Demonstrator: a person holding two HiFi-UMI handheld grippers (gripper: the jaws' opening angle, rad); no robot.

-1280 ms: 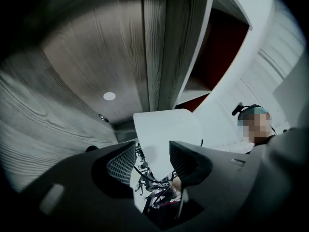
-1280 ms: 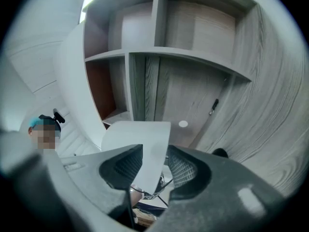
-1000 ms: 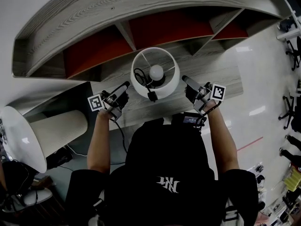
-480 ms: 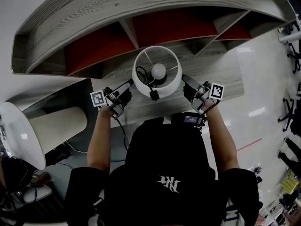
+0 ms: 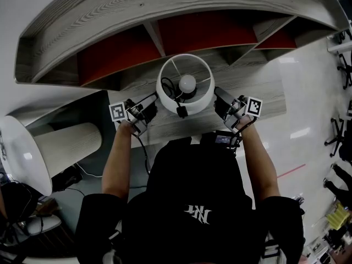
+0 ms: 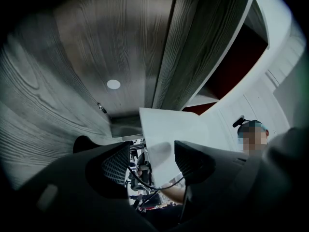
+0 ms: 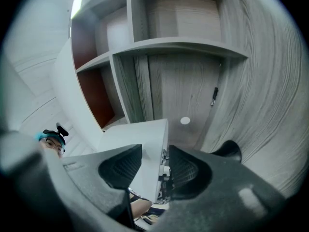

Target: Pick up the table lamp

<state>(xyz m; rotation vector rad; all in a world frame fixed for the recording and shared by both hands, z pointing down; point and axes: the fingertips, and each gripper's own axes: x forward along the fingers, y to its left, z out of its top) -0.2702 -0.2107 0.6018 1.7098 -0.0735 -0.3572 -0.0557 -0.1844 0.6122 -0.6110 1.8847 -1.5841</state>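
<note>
A: Where does the lamp (image 5: 185, 84) stand now?

B: On the desk (image 5: 258, 92), about the middle of its length and nearer the back edge, just in front of the shelf (image 5: 110, 15). It is upright. The head view looks down into the white shade (image 5: 202, 98) onto the bulb (image 5: 187, 82).

A: And the two tools?

B: The left tool (image 5: 148, 101) is at the left side of the shade, the right tool (image 5: 220, 95) at its right side. Both have just been opening their jaws, and both stand wide apart. In each gripper view the wall of the shade is between the jaws, but the pads do not seem to press on it.

A: So which step is this?

B: Probably the placing before the grasp. The lamp appears to rest on the desk, and nothing lifts it yet.

A: What does the next move need?

B: Both tools should close on the shade wall together, and gently, because a shade is thin and may dent or tilt. Then the person should raise both hands evenly so that the lamp stays upright, and should mind the black cord (image 5: 165, 87) inside the shade.
</note>
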